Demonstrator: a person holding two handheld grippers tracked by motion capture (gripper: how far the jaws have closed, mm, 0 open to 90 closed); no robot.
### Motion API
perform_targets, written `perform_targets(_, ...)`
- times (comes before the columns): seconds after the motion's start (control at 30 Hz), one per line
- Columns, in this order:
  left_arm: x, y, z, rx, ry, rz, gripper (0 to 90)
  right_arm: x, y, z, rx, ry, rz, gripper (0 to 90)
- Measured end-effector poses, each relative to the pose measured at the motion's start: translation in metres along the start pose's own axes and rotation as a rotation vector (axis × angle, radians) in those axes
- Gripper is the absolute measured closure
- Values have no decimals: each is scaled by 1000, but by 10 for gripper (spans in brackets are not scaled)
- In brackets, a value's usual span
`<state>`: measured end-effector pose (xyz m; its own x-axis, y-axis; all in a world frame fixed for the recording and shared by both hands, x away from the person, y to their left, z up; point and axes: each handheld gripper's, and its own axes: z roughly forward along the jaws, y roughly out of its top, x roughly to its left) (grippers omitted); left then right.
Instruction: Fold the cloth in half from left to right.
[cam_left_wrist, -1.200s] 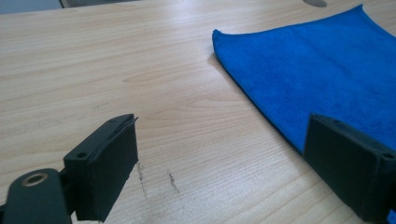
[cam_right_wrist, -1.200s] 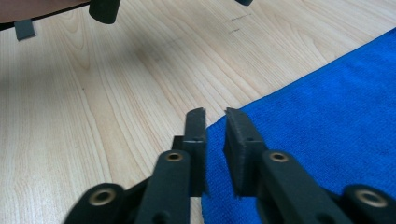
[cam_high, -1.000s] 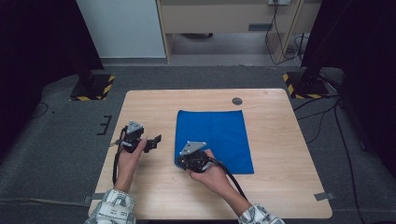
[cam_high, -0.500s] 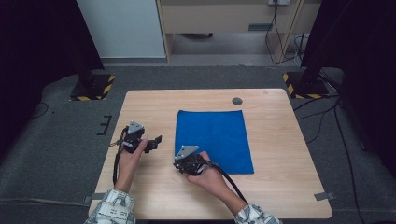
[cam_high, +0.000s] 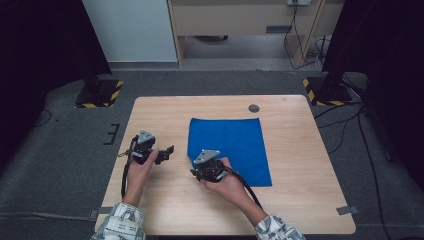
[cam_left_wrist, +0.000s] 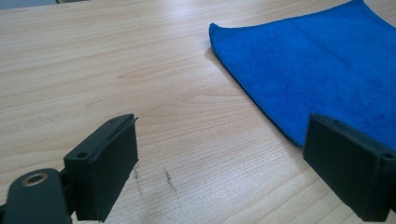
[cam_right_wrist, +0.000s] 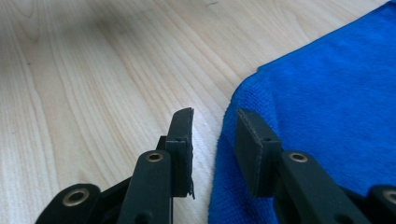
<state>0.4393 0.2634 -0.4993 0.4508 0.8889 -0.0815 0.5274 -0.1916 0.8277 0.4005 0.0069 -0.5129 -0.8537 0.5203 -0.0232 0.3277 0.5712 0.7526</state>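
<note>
A blue cloth (cam_high: 227, 142) lies flat on the wooden table (cam_high: 300, 165). My right gripper (cam_high: 195, 170) is at the cloth's near-left corner. In the right gripper view its jaws (cam_right_wrist: 215, 116) stand a little apart and have just been opening. The cloth's edge (cam_right_wrist: 327, 93) lies on the table under the gap, and the pads do not press on it. My left gripper (cam_high: 167, 152) rests in a hand left of the cloth, with its jaws pointing toward it. Its jaws (cam_left_wrist: 222, 126) are wide open over bare wood, with the cloth (cam_left_wrist: 317, 70) ahead on the right.
A small dark round disc (cam_high: 254, 108) sits on the table behind the cloth. Black stands with yellow-and-black striped bases (cam_high: 100, 95) (cam_high: 325, 92) flank the table's far corners on the floor. Cables (cam_high: 350, 130) trail on the right.
The right hand has shifted slightly at the cloth's near-left corner. The left hand and the cloth have kept still.
</note>
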Motion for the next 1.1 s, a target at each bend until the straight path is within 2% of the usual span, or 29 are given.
perform_targets(0.23,0,0,0,1,-2,4,99,-12,-6,7,26,-17,24,615)
perform_targets(0.43,-1,0,0,4,-3,5,99,-19,-10,11,35,-53,36,577)
perform_targets(0.57,-1,0,0,2,-4,6,99,-24,-11,12,34,-63,57,639)
perform_targets(0.73,-2,0,1,4,-7,8,99,-27,-9,14,51,-79,49,737)
perform_targets(0.9,-2,1,0,-1,-7,7,100,-29,-7,11,37,-43,78,827)
perform_targets(1.1,-2,3,0,-9,-11,8,102,-27,-3,3,-16,-6,116,847)
